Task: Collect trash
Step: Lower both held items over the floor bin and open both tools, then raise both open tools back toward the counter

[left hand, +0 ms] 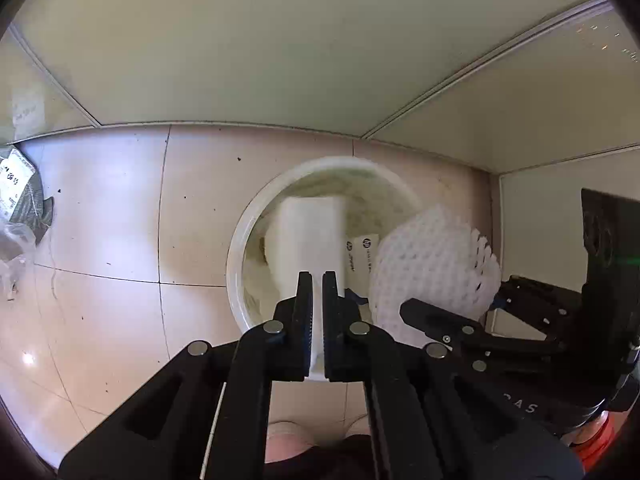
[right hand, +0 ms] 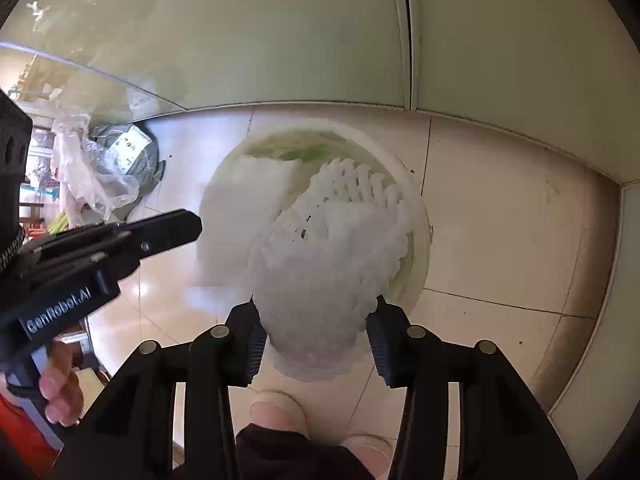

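Lying at the far left of the left wrist view, a grey parcel with a white label rests on the tiled floor beside crumpled clear plastic. Right of centre stands a white bucket, close to the pale wall panels. The left claw sits at lower centre, its jaws narrow and pinched on a white foam slab that reaches out over the bucket's mouth. Inside the bucket, just right of the slab, lies a small white box with printed marks. Further right, white foam netting hangs over the bucket's right rim, and the black body of the other tool fills the lower right edge.

In the right wrist view, the left tool enters from the left edge, marked GenRobot.AI, with a hand on its grip at lower left. Behind it, at upper left, sit the parcel and plastic. At centre the blurred slab overlaps the bucket. The right claw at lower centre holds the netting between fairly wide jaws, both pads touching its sides, above the bucket's mouth. Two slippered toes show at the bottom edge
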Demonstrator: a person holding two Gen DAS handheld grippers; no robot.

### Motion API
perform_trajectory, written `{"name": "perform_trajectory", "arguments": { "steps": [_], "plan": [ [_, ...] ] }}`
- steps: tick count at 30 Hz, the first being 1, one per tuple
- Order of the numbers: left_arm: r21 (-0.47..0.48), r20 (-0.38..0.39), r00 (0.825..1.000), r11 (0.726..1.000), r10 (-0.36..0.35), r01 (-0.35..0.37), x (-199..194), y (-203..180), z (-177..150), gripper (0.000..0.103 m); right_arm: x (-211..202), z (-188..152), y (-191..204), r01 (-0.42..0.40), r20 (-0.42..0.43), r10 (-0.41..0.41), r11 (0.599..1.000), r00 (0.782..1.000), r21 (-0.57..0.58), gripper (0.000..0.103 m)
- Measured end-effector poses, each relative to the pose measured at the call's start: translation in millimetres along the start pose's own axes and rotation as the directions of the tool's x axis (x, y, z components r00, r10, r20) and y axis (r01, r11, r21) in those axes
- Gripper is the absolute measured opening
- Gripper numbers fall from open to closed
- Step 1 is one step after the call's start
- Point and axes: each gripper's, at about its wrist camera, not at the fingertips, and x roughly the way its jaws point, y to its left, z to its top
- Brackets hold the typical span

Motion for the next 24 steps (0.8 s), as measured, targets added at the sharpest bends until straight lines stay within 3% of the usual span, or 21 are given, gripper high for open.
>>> {"name": "perform_trajectory", "arguments": {
  "steps": [5,10,14,17,24],
  "plan": [
    [0.019,0.010,0.999,0.999,0.047,-0.047,-6,-16,-3,0.010,2,1,3,0.042,-0.026,-0.042,0.999,0.999,-0.012,0.051],
    [0.025,0.048,0.997,0.998,0.062,-0.063,-41,-22,-6,0.016,-12,0,8,0.035,-0.062,-0.036,0.999,0.997,-0.015,0.055],
    [0.001,0.073,0.995,0.997,0.072,-0.072,-82,-30,-7,0.016,-46,-5,17,0.038,-0.043,-0.038,0.999,0.998,-0.002,0.058],
    [-0.023,0.096,0.993,0.997,0.069,-0.068,-120,-34,-11,0.018,-73,-6,28,0.035,-0.003,-0.035,0.999,0.999,-0.003,0.069],
    [-0.075,0.159,0.982,0.993,0.105,-0.094,-221,-49,-18,0.018,-163,-5,61,0.018,0.069,-0.017,1.000,0.997,-0.002,0.070]
  ]
}}
